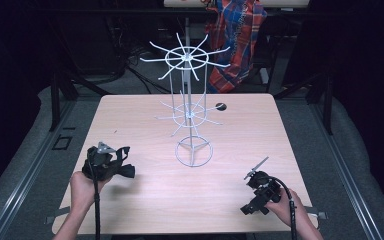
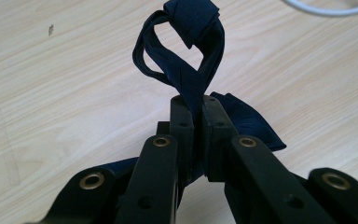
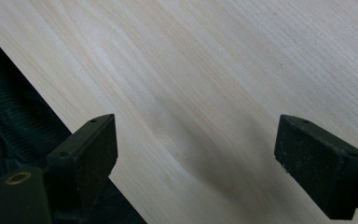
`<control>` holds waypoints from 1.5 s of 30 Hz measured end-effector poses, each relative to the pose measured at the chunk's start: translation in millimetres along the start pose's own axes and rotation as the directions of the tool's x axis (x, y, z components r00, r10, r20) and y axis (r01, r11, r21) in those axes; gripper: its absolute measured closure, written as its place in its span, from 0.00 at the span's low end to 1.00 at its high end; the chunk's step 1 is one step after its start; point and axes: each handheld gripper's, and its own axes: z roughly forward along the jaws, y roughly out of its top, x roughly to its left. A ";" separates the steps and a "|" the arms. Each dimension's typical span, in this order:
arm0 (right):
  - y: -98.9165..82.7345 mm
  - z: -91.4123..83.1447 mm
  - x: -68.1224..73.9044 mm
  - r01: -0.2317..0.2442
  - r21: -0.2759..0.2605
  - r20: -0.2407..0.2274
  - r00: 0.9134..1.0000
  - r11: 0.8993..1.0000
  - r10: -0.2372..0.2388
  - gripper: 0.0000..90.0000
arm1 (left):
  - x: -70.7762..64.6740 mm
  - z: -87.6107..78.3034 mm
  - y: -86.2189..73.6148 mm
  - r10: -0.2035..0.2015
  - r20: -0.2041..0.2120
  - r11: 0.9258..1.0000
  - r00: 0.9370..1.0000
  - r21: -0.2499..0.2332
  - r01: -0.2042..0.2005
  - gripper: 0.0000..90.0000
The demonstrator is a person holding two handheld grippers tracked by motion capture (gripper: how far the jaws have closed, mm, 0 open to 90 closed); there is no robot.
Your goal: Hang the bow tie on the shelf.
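I judge this the carrying step: the next move calls for lifting the strap's loop over to an arm of the white wire rack (image 1: 187, 111) mid-table. My left gripper (image 2: 196, 106) is clamped on the dark blue strap (image 2: 186, 65), low at the table's (image 1: 145, 200) near-left. My right gripper (image 3: 196, 149) gapes idle. The strap's folded, looped and limp.

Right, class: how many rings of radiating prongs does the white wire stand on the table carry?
2. The upper ring of prongs tops the white wire stand; the lower ring of prongs sits partway down its pole, above the round base. None looks hidden.
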 end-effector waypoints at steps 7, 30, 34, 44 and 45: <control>0.3 0.0 0.6 0.001 0.012 0.002 1.000 1.000 -0.001 0.14 | -1.3 -8.7 6.0 -0.012 0.030 0.995 0.999 -0.095 0.015 0.95; -5.2 -3.9 -0.4 -0.010 -0.036 0.001 1.000 0.999 0.010 0.14 | -9.5 -6.5 39.2 -0.001 0.109 0.979 0.994 -0.201 0.023 0.95; -7.5 -5.3 -0.3 -0.007 -0.038 0.004 1.000 0.999 0.007 0.14 | -12.1 -3.3 46.5 0.011 0.123 0.978 0.992 -0.210 0.016 0.95; -6.6 -3.2 -0.7 -0.013 -0.030 0.002 1.000 0.999 0.013 0.14 | -4.3 1.3 58.8 -0.015 0.190 0.962 0.982 -0.266 0.066 0.95; -6.9 -3.2 -1.1 -0.009 -0.027 0.005 1.000 1.000 0.009 0.14 | -3.7 1.5 59.9 -0.016 0.194 0.961 0.981 -0.267 0.068 0.95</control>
